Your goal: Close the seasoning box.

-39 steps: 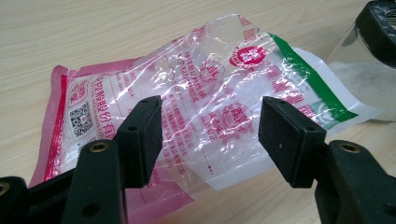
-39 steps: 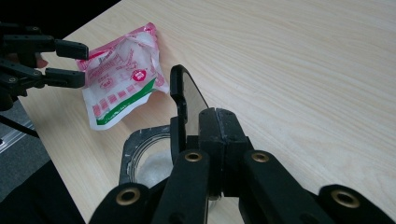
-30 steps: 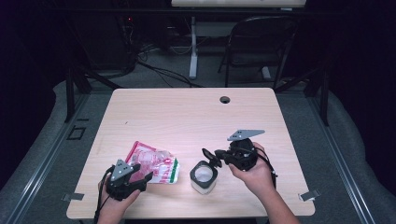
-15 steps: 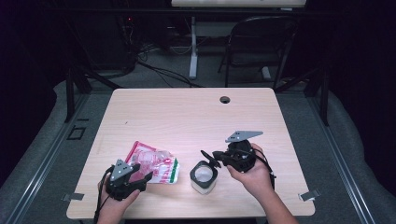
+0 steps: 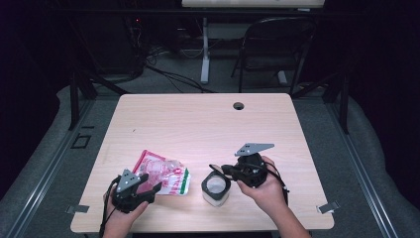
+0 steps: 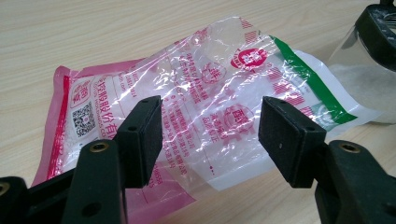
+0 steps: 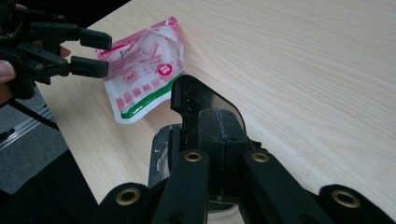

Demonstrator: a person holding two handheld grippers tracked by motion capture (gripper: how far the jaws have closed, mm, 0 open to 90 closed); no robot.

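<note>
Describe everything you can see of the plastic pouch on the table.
The pouch is a crinkled, glossy plastic bag, mostly clear, with pink-red print, a QR code, a pink edge and a green band near one end. It lies flat on the wooden table, beside the container. The left tool is open, jaws poised over it, not clamped.

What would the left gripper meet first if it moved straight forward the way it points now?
Most likely the plastic bag: the left gripper has its jaws open with the bag lying right ahead between them. How near the bag is, I cannot tell.
</note>
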